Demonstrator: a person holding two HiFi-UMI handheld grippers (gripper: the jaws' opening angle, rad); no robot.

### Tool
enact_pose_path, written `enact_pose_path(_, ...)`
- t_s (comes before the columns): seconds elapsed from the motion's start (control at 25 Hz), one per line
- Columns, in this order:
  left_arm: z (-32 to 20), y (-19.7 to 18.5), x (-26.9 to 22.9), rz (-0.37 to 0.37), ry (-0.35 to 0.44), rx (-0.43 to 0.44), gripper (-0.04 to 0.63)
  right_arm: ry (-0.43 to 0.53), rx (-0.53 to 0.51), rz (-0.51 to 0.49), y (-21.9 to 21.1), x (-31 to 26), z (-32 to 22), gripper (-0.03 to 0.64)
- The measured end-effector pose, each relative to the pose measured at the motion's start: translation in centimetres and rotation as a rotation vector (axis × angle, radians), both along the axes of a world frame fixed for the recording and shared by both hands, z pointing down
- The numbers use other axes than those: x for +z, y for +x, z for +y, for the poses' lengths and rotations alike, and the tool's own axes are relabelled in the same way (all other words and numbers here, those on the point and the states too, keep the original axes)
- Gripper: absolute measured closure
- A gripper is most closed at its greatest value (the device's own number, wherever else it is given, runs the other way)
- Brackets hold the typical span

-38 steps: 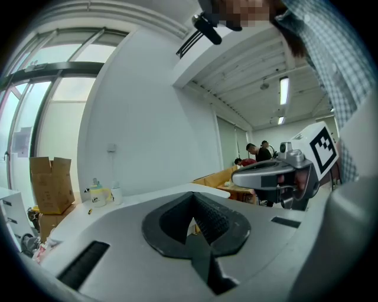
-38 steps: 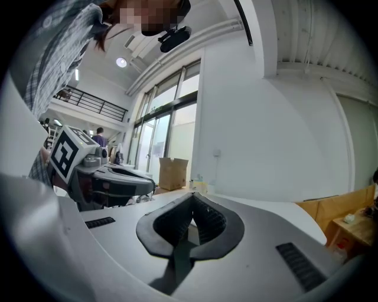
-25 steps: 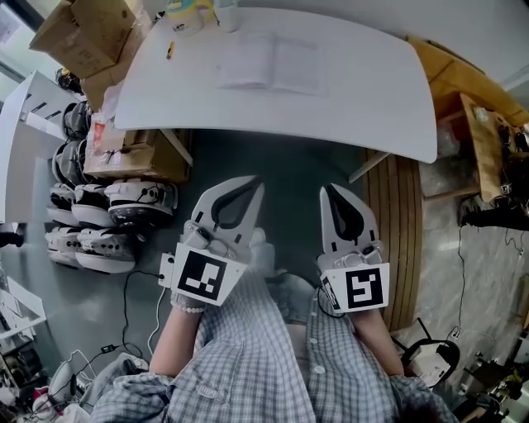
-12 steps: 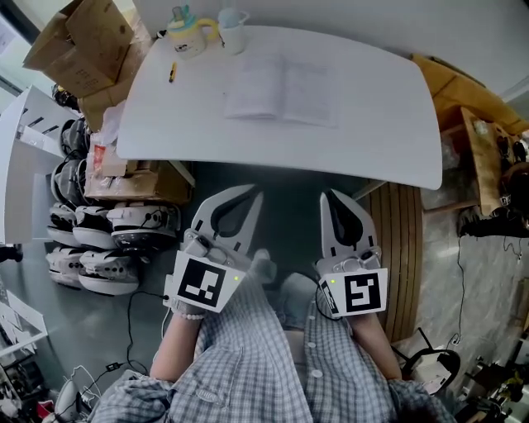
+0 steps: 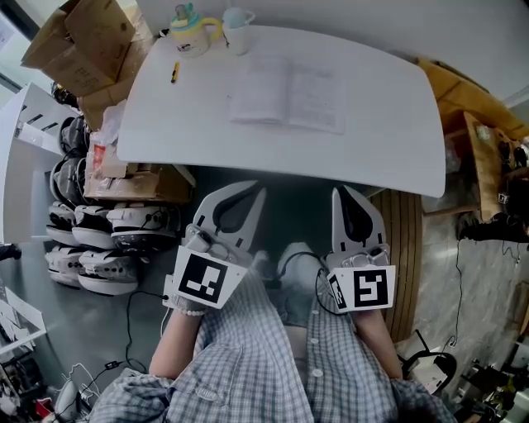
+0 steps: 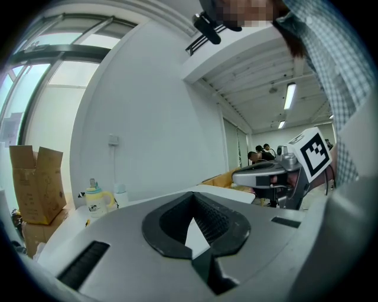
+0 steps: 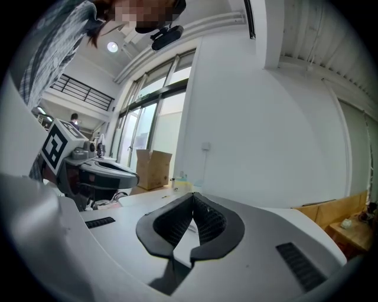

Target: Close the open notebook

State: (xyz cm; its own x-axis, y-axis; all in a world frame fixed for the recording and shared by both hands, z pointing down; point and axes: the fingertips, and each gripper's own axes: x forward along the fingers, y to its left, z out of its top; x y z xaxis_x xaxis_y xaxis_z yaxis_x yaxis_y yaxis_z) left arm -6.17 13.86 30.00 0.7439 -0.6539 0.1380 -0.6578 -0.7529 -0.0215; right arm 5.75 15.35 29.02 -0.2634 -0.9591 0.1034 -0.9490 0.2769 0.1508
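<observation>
White counter (image 5: 165,116): it is seen lower and nearer in the head view than a second ago. Its far edge, cut off then, is now fully shown.
Notebook (image 5: 288,97): it is laid open and flat on the counter's far half, about midway between the left and right edges and well apart from both grippers. It has come down the head view together with the counter.
Left hand-held gripper (image 5: 257,187): the jaws are brought together tip to tip and nothing is held. It is kept short of the counter's near edge, closer to that edge than before.
Right hand-held gripper (image 5: 340,191): the jaws are likewise closed and empty. It has been shifted slightly to the right, just short of the near edge.
Cups: a yellow cup (image 5: 188,37) and a pale cup (image 5: 237,16) are stood at the far left corner; a second ago they were only partly shown.
Yellow pen (image 5: 174,72): it is laid near the left edge.
Writing: the notebook's pages are too faint to be read. Only black-and-white square markers are carried on the left cube (image 5: 204,279) and the right cube (image 5: 364,289).
</observation>
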Motion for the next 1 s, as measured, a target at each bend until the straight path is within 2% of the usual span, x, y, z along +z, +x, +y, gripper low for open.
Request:
enact_pose_path(0.44, -3.3, 1.7, 0.4, -0.019, -0.007, -0.017, 0.589, -0.008, -0.059, 0.002, 0.7, 0.4, -3.9, 0.598)
enact_pose_path(1.0, -9.0, 4.3, 0.7, -0.024, -0.049, -0.127, 0.589, -0.021, -0.18, -0.012, 3.0, 0.6, -10.8, 0.598)
